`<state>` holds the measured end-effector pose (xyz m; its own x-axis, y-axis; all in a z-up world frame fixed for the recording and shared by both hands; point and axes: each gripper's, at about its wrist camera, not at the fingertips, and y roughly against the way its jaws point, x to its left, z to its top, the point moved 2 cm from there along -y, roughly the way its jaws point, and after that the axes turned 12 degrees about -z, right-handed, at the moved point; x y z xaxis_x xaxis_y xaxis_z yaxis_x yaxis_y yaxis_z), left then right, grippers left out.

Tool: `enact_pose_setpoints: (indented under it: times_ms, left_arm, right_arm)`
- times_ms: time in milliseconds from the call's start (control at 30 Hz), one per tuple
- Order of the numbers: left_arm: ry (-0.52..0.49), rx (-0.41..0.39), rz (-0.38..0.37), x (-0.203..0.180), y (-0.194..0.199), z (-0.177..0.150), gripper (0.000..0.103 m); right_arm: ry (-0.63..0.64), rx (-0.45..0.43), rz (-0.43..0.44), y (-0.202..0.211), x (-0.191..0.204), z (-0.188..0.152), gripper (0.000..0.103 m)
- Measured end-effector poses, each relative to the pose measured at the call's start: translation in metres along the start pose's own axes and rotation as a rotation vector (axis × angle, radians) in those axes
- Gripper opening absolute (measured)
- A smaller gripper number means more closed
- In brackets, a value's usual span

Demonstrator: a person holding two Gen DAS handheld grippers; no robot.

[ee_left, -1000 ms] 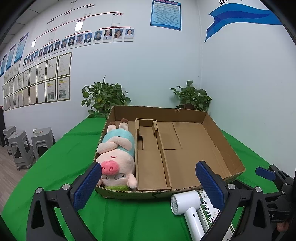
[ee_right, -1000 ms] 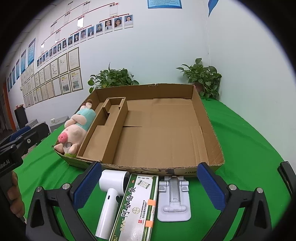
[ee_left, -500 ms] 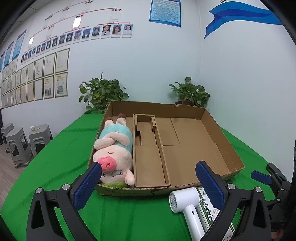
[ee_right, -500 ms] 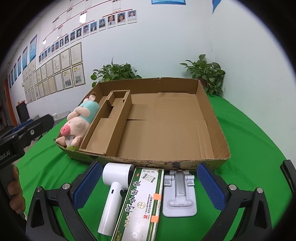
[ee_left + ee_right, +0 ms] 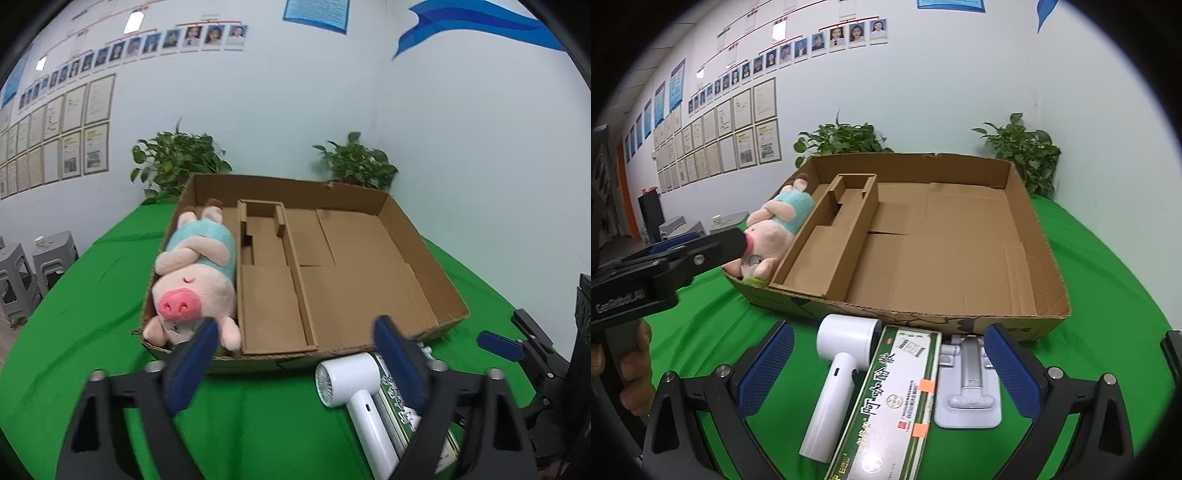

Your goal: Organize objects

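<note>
A cardboard box [image 5: 960,254], open-topped and split by inner dividers, sits mid-frame on a green-covered counter [image 5: 1108,266] in both wrist views. A plush pig [image 5: 195,273] in a teal shirt lies in the narrow compartment along the box's left side, snout toward the lower edge of the frame; the remaining compartments show bare cardboard.

In the lower centre of the right wrist view, three items lie side by side on the counter just in front of the box: a white hair dryer [image 5: 838,376], a long green-and-white carton [image 5: 894,402] and a white folding stand [image 5: 967,384].

The right claw [image 5: 886,365] hovers over them with its blue pads spread wide apart, pressing on nothing.

The left claw [image 5: 295,358] is closing, its pads framing the box's near wall with nothing caught between them; its right pad overlaps the carton and dryer at lower right of that view. A hand [image 5: 631,373] grips its handle at the left edge of the right wrist view.
</note>
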<state>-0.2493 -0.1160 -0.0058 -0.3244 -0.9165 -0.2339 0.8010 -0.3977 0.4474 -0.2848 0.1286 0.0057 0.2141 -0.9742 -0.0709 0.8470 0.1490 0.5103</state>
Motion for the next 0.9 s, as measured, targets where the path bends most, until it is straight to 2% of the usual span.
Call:
enact_pose_setpoints:
  times_ms: [33, 67, 100, 133, 233, 267, 300, 333, 367, 400, 600, 833, 900]
  left_arm:
    - [0.000, 0.023, -0.020, -0.001, -0.003, -0.001, 0.056]
    - [0.002, 0.040, -0.035, -0.001, -0.005, -0.003, 0.043]
    - [0.010, 0.069, -0.058, 0.000, -0.010, -0.005, 0.038]
    - [0.016, 0.083, -0.070, 0.000, -0.012, -0.006, 0.038]
    - [0.042, 0.093, -0.081, 0.003, -0.017, -0.010, 0.041]
    - [0.053, 0.095, -0.092, 0.004, -0.018, -0.010, 0.053]
    - [0.065, 0.092, -0.100, 0.005, -0.017, -0.011, 0.071]
    - [0.078, 0.083, -0.105, 0.006, -0.016, -0.012, 0.079]
    - [0.100, 0.067, -0.111, 0.008, -0.015, -0.012, 0.092]
    - [0.113, 0.069, -0.123, 0.010, -0.016, -0.013, 0.101]
    - [0.209, 0.149, -0.255, 0.020, -0.029, -0.018, 0.102]
    - [0.301, 0.255, -0.391, 0.022, -0.050, -0.039, 0.101]
    - [0.327, 0.278, -0.428, 0.024, -0.056, -0.045, 0.097]
  right_arm:
    - [0.002, 0.007, 0.014, -0.001, 0.001, -0.001, 0.089]
    - [0.009, 0.014, 0.022, -0.001, 0.002, -0.001, 0.072]
    - [0.020, 0.021, 0.025, -0.002, 0.004, -0.002, 0.065]
    - [0.029, 0.026, 0.026, -0.003, 0.006, -0.002, 0.057]
    - [0.025, 0.036, 0.067, -0.002, 0.007, -0.004, 0.058]
    - [0.023, 0.038, 0.072, -0.001, 0.008, -0.005, 0.068]
    - [0.025, 0.038, 0.067, -0.001, 0.008, -0.005, 0.076]
    - [0.029, 0.035, 0.057, 0.000, 0.008, -0.007, 0.086]
    - [0.035, 0.034, 0.055, 0.000, 0.009, -0.007, 0.086]
    - [0.043, 0.039, 0.059, -0.001, 0.010, -0.008, 0.086]
    - [0.076, 0.069, 0.102, -0.003, 0.017, -0.017, 0.086]
    - [0.102, 0.090, 0.239, 0.001, 0.032, -0.027, 0.084]
    - [0.099, 0.109, 0.267, -0.002, 0.037, -0.030, 0.081]
